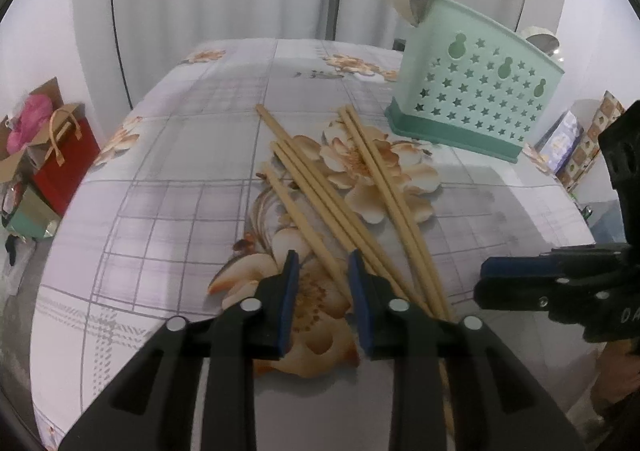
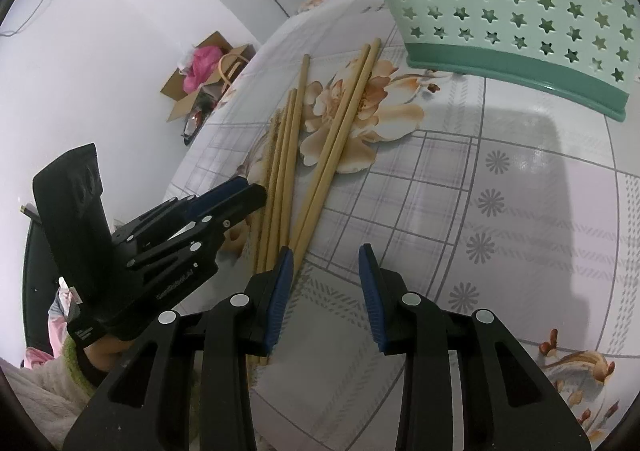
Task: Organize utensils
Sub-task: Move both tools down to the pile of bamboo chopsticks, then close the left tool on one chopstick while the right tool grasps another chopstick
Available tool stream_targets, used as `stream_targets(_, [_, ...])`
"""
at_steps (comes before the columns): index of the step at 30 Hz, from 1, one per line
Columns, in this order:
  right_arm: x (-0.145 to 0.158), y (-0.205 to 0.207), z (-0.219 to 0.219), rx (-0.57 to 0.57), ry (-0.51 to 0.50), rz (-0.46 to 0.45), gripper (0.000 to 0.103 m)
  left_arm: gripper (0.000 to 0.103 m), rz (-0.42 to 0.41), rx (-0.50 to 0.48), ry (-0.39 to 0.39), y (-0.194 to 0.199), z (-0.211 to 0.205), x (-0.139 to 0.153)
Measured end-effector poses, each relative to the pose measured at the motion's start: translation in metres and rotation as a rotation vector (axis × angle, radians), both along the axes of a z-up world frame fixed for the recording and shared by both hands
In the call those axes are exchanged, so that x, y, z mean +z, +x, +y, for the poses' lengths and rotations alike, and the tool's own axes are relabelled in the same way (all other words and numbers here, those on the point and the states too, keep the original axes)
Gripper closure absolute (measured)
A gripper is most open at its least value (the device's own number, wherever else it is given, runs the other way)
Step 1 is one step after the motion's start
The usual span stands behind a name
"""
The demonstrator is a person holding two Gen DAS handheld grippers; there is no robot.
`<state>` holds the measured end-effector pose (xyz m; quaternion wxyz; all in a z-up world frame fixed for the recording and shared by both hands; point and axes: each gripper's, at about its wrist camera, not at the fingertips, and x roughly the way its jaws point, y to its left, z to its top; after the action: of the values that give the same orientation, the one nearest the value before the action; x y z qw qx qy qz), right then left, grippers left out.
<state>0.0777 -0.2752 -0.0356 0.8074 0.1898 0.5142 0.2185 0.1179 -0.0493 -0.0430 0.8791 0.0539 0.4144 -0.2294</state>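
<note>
Left wrist view: you were at the pick step, nothing lifted yet. The chopsticks (image 1: 340, 207) lay loose in a fan across the floral tabletop (image 1: 160, 179), mid-frame, running from centre down toward the lower right. Your left tongs (image 1: 322, 271) sat at lower centre, angled down at the tabletop, jaws apart with a narrow gap. One chopstick ran into that gap, but the pads weren't pressing on it as far as I could see. The rest of the bundle passed just right of the right-hand pad. The green utensil holder (image 1: 472, 91) stood upright in the upper right, well apart from the sticks, with what looked like spoons already poking out of its top. Your right tongs (image 1: 486, 275) came in from the right edge, tips near the thin ends of the sticks; from that side angle I couldn't tell the jaw gap.

Right wrist view: right tongs (image 2: 326, 263) at lower centre, jaws clearly apart, nothing between them. The chopsticks (image 2: 320, 155) ran from upper centre down to the left pad, with their near ends just beside or under it. The left tongs (image 2: 240, 191) showed at mid-left, tips at the left side of the bundle. The holder (image 2: 520, 23) filled the upper right, close by.

Next move, my read: centre one stick or pair in the left jaws, close, lift, then carry it to the holder's open top. Risk: grabbing crossed sticks and dragging the neighbours.
</note>
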Motion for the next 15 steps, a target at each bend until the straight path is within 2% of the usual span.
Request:
stream_targets(3, [0.001,0.001,0.001,-0.002,-0.006,-0.001,0.070,0.082,-0.016,-0.005,0.025,-0.001,-0.003,0.000])
stream_targets(6, [0.003,0.006,0.007,-0.004,-0.027,-0.008,0.069,0.088,-0.025,-0.001,0.034,-0.001,-0.001,-0.001])
stream_targets(10, [0.006,0.017,0.014,-0.007,-0.058,-0.031,0.070,0.092,-0.018,0.019,0.017,-0.002,0.008,-0.001])
stream_targets(15, [0.007,0.032,0.029,0.006,-0.112,-0.062,0.076,0.094,-0.016,0.052,0.009,-0.004,0.019,-0.001])
